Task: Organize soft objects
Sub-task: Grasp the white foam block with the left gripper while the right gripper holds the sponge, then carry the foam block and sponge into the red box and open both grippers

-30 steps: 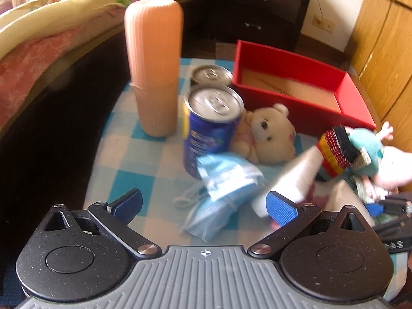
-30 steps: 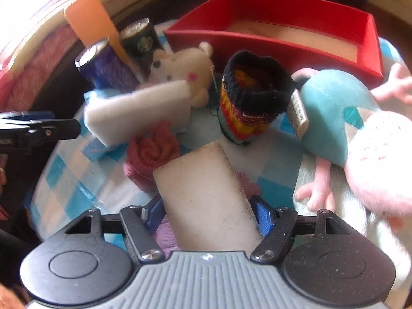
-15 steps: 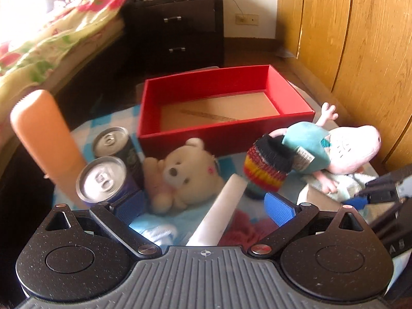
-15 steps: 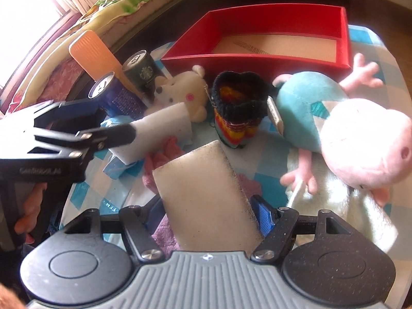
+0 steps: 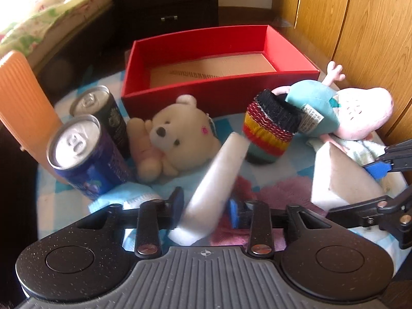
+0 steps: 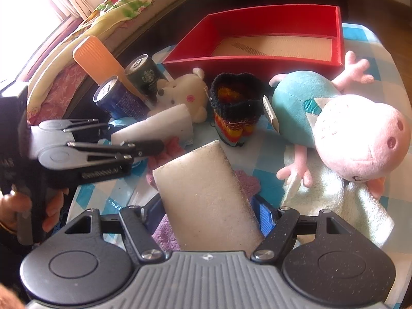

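Both tongs are picking up sponges bound, by the look of it, for the red box (image 5: 221, 51) ahead. The left gripper (image 5: 206, 206), angled down, is closing on a white sponge (image 5: 216, 180) between its pads. The right gripper (image 6: 206, 211) pinches a second sponge (image 6: 206, 193). Next comes lifting both clear and carrying them forward.

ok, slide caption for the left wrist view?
Left gripper closing on a white sponge, red box beyond the teddy bear.

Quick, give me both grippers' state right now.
Left gripper: jaws closing on a white sponge between them.
Right gripper: shut on a second white sponge.
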`<state>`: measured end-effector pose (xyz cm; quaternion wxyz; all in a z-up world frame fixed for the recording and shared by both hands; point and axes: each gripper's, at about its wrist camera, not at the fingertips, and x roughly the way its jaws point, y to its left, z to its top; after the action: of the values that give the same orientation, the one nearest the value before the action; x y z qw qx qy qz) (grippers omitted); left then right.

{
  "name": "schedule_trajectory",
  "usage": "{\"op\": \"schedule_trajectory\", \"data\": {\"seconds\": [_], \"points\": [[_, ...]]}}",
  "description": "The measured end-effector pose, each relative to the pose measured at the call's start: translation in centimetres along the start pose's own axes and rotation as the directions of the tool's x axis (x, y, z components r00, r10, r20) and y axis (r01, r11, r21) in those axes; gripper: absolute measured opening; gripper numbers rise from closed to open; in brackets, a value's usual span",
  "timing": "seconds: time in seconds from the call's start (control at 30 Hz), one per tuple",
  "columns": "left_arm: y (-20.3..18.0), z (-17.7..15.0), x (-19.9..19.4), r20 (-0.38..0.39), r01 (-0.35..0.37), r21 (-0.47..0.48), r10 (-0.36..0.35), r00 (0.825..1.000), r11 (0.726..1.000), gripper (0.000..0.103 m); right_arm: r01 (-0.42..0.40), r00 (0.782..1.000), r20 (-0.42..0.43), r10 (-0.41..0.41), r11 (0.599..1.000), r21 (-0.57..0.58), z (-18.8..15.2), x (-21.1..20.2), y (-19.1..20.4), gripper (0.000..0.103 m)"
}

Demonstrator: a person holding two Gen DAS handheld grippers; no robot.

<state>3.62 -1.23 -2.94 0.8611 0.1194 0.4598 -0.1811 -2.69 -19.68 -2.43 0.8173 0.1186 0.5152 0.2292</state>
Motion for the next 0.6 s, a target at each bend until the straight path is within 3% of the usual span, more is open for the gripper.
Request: {"op": "schedule_trajectory", "data": {"seconds": [0.07, 0.2, 0.6], "points": [[0.1, 0.0, -0.2, 0.016, 0.011, -0.016, -0.011, 1.0, 1.0, 0.034, 0.001, 1.0, 0.0, -0.001, 1.0, 0.006, 0.1, 0.1, 0.0, 0.051], [-1.1, -0.2, -0.2, 0.015, -0.06, 0.064, 0.059, 0.998, 0.996, 0.034, 0.002, 1.0, -0.003, -0.002, 1.0, 0.005, 0.0, 0.3, 0.3, 0.051], [-0.7, -0.3, -0.3, -0.025, -0.065, -0.003, 0.065, 0.998, 0.998, 0.029, 0.004, 1.0, 0.02, -0.004, 1.0, 0.018, 0.3, 0.1, 0.6, 0.051]]}}
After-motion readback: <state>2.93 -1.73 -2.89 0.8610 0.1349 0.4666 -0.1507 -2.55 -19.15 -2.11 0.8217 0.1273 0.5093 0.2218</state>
